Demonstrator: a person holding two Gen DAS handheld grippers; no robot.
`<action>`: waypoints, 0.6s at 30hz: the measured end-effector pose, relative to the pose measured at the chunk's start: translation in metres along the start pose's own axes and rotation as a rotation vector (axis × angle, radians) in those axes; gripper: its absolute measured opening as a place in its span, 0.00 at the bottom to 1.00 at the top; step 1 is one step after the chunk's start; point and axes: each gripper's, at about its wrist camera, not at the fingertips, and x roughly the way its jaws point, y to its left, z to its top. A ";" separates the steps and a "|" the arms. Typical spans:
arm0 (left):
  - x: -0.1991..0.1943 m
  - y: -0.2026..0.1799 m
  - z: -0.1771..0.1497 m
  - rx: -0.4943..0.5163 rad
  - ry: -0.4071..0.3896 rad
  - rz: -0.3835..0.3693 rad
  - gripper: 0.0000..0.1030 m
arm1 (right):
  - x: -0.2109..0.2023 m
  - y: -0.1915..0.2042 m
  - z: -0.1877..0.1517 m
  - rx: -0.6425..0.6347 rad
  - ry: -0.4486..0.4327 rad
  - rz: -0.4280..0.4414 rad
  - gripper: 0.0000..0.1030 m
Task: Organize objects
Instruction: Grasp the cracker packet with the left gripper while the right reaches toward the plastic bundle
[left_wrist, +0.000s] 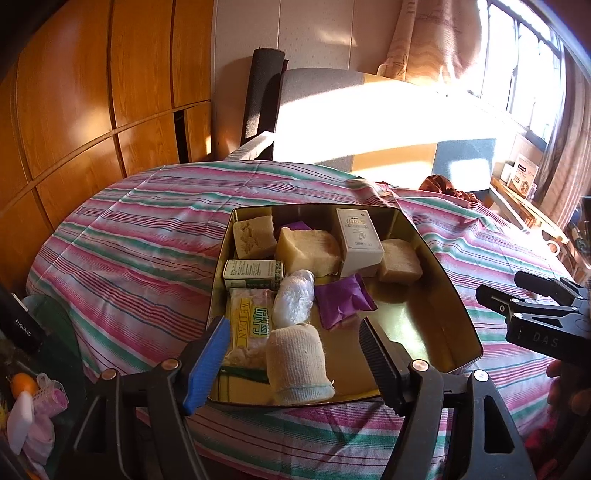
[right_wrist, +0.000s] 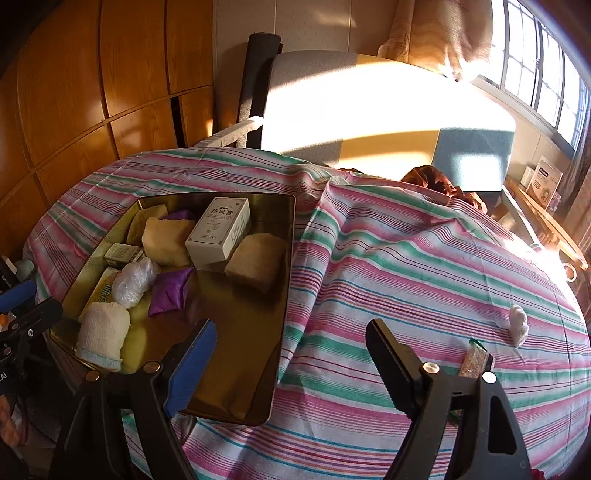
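Left wrist view: gold tin (left_wrist: 439, 332), frame centre, on striped bedspread (left_wrist: 140, 229); yellow packet (left_wrist: 248, 325) reads "WEIDAN". Left gripper (left_wrist: 291, 365) jaws wide, empty; right gripper (left_wrist: 532, 299) marked "DAS".
Right wrist view: right gripper (right_wrist: 291, 365) jaws wide, empty; tin (right_wrist: 255, 350) left.

1. Snack packet (right_wrist: 476, 360) on the striped cloth (right_wrist: 406, 258): lower end is hidden behind the right gripper's black finger (right_wrist: 391, 369); its print cannot be read.
2. Yellow WEIDAN packet (left_wrist: 249, 332) in the tin (left_wrist: 443, 295): near end is covered by the gauze roll (left_wrist: 297, 360) and the left gripper's blue pad (left_wrist: 207, 363).
3. Purple sachet (left_wrist: 293, 226) at the tin's far side: mostly hidden behind the sponge blocks (left_wrist: 306, 249).
4. Green box (left_wrist: 255, 274): print is too small to read.
5. Items at the left wrist view's lower left edge are cut off.
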 end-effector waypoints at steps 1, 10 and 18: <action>0.000 -0.002 0.000 0.007 0.000 -0.002 0.71 | -0.001 -0.007 -0.002 0.011 0.001 -0.007 0.82; -0.001 -0.028 0.001 0.069 0.004 -0.022 0.71 | -0.012 -0.072 -0.019 0.132 0.008 -0.082 0.82; 0.004 -0.061 0.004 0.146 0.013 -0.056 0.71 | -0.030 -0.145 -0.026 0.246 -0.009 -0.177 0.82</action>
